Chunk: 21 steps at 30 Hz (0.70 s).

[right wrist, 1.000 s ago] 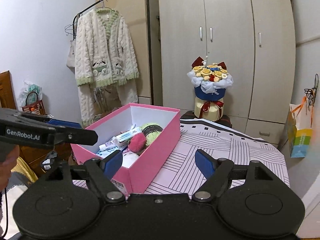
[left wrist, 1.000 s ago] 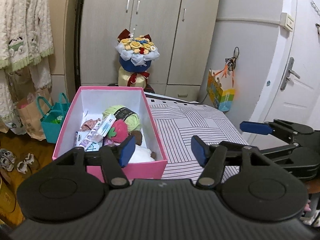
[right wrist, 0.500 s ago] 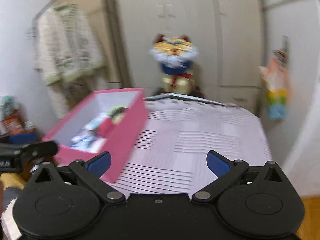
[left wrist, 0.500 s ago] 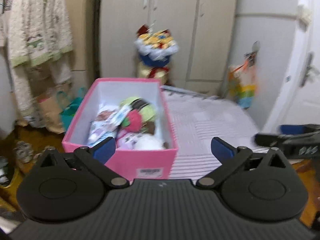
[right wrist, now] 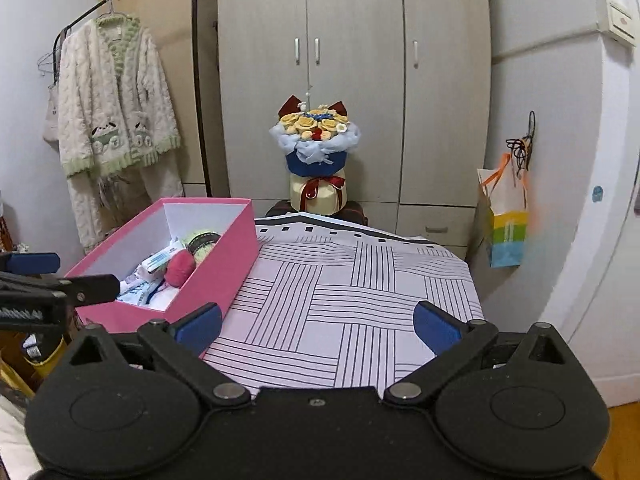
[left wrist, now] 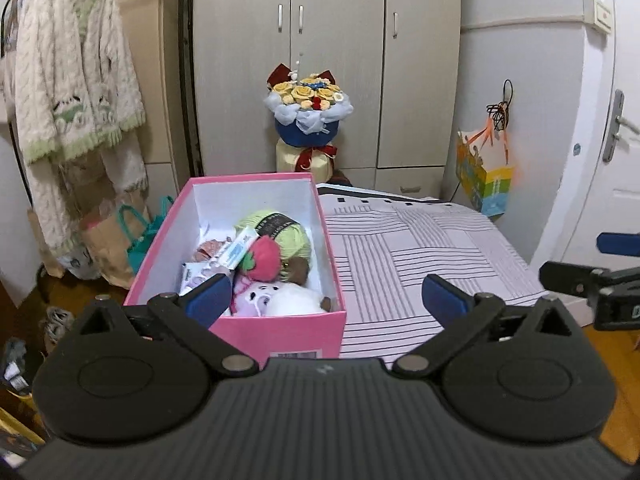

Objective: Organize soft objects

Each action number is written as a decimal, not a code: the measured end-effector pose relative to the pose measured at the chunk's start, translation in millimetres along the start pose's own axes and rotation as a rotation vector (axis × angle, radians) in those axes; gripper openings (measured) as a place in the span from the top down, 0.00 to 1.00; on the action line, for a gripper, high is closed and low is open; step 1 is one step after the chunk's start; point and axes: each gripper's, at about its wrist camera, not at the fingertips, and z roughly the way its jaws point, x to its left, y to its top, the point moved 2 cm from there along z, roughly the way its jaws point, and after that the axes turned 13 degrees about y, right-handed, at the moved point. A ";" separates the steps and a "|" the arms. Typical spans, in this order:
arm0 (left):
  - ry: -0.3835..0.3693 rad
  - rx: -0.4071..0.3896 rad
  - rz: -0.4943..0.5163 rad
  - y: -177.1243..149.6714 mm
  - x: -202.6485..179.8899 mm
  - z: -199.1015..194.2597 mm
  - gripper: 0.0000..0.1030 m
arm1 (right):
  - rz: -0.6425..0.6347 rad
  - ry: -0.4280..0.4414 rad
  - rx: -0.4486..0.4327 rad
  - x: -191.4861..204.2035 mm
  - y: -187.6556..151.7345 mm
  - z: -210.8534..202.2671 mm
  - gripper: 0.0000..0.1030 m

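A pink box (left wrist: 324, 232) (right wrist: 224, 264) stands on the left of a table with a striped cloth (left wrist: 420, 248) (right wrist: 352, 292). In it lie a green yarn ball (left wrist: 276, 228), a red strawberry plush (left wrist: 262, 258) (right wrist: 180, 266), a white plush (left wrist: 292, 300) and small packets (left wrist: 236, 250). My left gripper (left wrist: 326, 300) is open and empty, held at the box's near end. My right gripper (right wrist: 318, 326) is open and empty above the cloth's near edge, to the right of the box. Each gripper's fingers show at the edge of the other view.
A flower bouquet (left wrist: 308, 108) (right wrist: 316, 140) stands behind the table before a grey wardrobe (right wrist: 352, 60). A white cardigan (right wrist: 112, 132) hangs on a rack at left. A colourful paper bag (right wrist: 504, 216) hangs at right. Bags (left wrist: 132, 232) sit on the floor left of the table. A white door (left wrist: 608, 140) is at right.
Both grippers have opened wider and drawn back from the box. The left view swung so the box sits more central; the right view swung right over the cloth.
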 end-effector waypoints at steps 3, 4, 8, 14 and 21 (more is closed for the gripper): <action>0.020 -0.008 -0.002 -1.8 -0.7 -2.3 0.00 | 0.020 0.002 -0.003 2.9 -2.3 -3.0 0.00; 0.023 -0.012 -0.003 -2.9 -0.7 -4.0 0.00 | 0.018 -0.008 -0.003 4.4 -3.7 -3.7 0.00; 0.034 -0.033 0.001 -5.8 0.0 -10.4 0.00 | 0.019 -0.009 0.002 9.6 -9.1 -4.6 0.00; 0.042 -0.023 0.003 -11.1 0.6 -14.8 0.00 | 0.019 -0.018 0.011 11.9 -13.1 -6.1 0.00; 0.041 -0.030 0.017 -14.5 -2.2 -19.2 0.00 | 0.025 -0.039 -0.007 10.8 -17.3 -10.7 0.00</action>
